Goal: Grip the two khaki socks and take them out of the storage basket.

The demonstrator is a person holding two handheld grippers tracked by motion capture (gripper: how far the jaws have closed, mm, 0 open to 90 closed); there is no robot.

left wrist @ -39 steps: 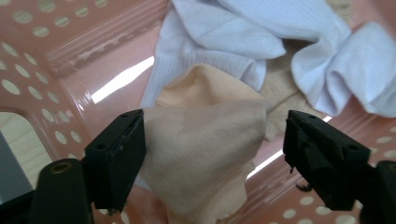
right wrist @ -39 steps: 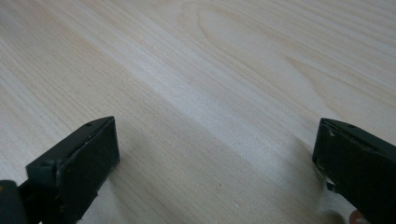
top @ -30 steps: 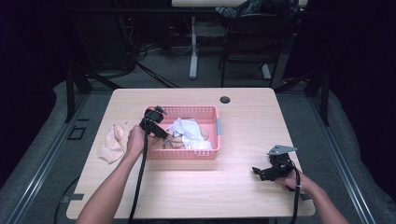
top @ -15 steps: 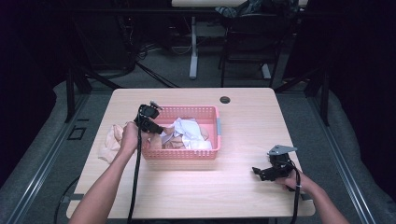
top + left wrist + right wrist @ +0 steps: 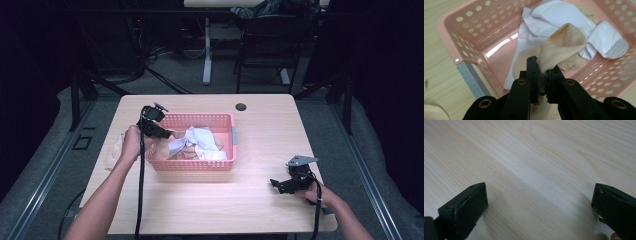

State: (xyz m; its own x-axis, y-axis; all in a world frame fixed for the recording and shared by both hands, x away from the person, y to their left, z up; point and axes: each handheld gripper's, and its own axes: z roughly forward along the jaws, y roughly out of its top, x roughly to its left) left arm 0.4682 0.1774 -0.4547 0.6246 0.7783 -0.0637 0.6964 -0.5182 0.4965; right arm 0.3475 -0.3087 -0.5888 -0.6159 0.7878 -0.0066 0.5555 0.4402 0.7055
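Left gripper (image 5: 543, 75): jaws clamped on beige sock (image 5: 564, 45), having just closed on it; sock pinched at edge, hanging over left end of pink perforated basket (image 5: 456, 37). White socks (image 5: 549, 17) heaped in basket beside it. Another beige sock (image 5: 114, 150) on counter (image 5: 260, 200) left of basket. Right gripper (image 5: 280, 185): jaws wide apart, nothing between, low over bare counter, well apart from basket.

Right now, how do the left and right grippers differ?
The left gripper has its jaws shut on a beige sock; the right gripper has jaws wide open with nothing between them. The left is raised over the pink basket, the right sits low on the bare table. Both have black jaws.
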